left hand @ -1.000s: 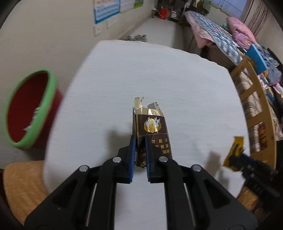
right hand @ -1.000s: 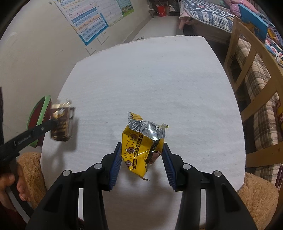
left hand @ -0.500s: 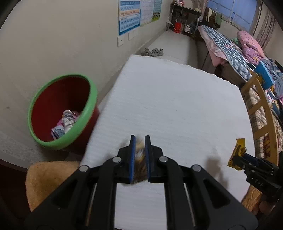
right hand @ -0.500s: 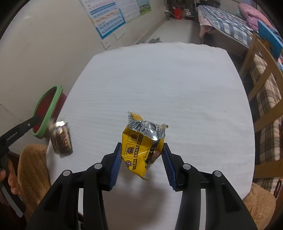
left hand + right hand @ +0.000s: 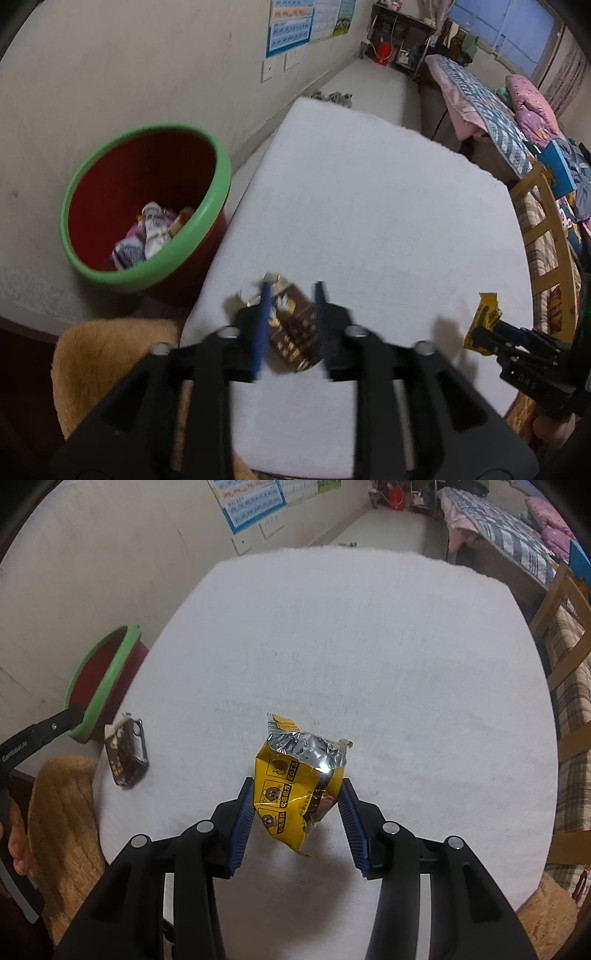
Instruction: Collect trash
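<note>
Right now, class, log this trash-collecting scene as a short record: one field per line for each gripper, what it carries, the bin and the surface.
left gripper: jaws opening, brown pack between them, no longer pinched
right gripper: shut on yellow snack bag, lifted above the table
bin: red, green rim, on the floor beside the table, wrappers inside
table: white

Walls: cream, with a blue chart (image 5: 290, 27) (pinned up)
Far end: bed (image 5: 476, 96), window (image 5: 506, 33)
Right: wooden chair (image 5: 561, 635)
</note>
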A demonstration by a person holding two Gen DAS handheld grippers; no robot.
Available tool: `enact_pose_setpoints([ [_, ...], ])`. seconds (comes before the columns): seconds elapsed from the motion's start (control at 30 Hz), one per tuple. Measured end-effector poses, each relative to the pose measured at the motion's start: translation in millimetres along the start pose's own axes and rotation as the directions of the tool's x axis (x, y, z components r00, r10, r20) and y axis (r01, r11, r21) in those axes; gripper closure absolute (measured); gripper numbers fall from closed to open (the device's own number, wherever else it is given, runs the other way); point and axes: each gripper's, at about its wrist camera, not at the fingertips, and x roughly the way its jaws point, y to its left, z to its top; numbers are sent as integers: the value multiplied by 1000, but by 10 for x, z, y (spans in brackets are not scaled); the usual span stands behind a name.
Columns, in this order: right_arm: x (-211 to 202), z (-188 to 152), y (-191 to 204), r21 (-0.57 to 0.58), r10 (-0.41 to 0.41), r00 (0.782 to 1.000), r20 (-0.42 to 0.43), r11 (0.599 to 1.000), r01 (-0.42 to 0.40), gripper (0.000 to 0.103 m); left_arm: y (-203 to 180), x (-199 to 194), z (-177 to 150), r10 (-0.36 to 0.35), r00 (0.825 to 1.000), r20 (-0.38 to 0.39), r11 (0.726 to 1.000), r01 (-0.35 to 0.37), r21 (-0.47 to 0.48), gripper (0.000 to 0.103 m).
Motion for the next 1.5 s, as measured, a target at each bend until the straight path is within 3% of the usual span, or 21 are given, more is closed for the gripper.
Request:
enact_pose_setpoints([
  [0.1, 34, -26, 20, -1, 7, 1000, -15, 1000, -7, 58, -23, 118, -96, 6, 999, -37, 998, -3, 56, 56],
  [0.13, 40, -30, 27, -3, 9, 1000, -18, 1000, -9, 58, -28, 157, -117, 15, 999, -51, 997, -11, 79, 41],
  [0.2, 33, -29, 40, -4, 13, 1000, -18, 1000, -13, 58, -20, 252, -154, 43, 996, -77, 994, -35, 101, 19],
  [0.3, 27, -16, 33, 0, 15, 1000, -17, 1000, -15, 58, 90, 343, -153, -21, 992, -122, 1000, 21, 4, 19],
  [0.4, 37, -11, 23, 1, 18, 1000, -21, 1000, -18, 58, 213, 436, -146, -85, 985, -150, 987, 63, -150, 19],
  [0.63, 32, -17, 32, -8, 21, 1000, -21, 1000, -22, 58, 179, 655, -166, -55, 981, -187, 967, 6, -254, 20],
  [0.67, 33, -19, 28, -8, 23, 1000, -22, 1000, -23, 58, 166, 675, -165, -49, 981, -188, 968, 0, -251, 24],
  [0.73, 24, -35, 14, -9, 22, 999, -22, 1000, -23, 58, 116, 710, -183, -50, 980, -192, 972, 3, -237, 42],
  [0.8, 18, -41, 15, -9, 21, 1000, -21, 1000, -21, 58, 54, 699, -186, -45, 983, -180, 978, 7, -209, 49],
  [0.97, 6, -21, 52, -9, 21, 1000, -9, 1000, -21, 58, 105, 638, -182, -41, 986, -163, 982, 10, -189, 54],
  [1.2, -134, 109, 215, -43, 40, 999, 35, 998, -38, 58, 121, 197, -49, 30, 999, -25, 996, -32, -79, 54],
  [1.5, -260, 377, 676, -147, 94, 992, 88, 986, -81, 58, 133, -233, 119, 89, 989, 118, 996, -88, -10, 54],
])
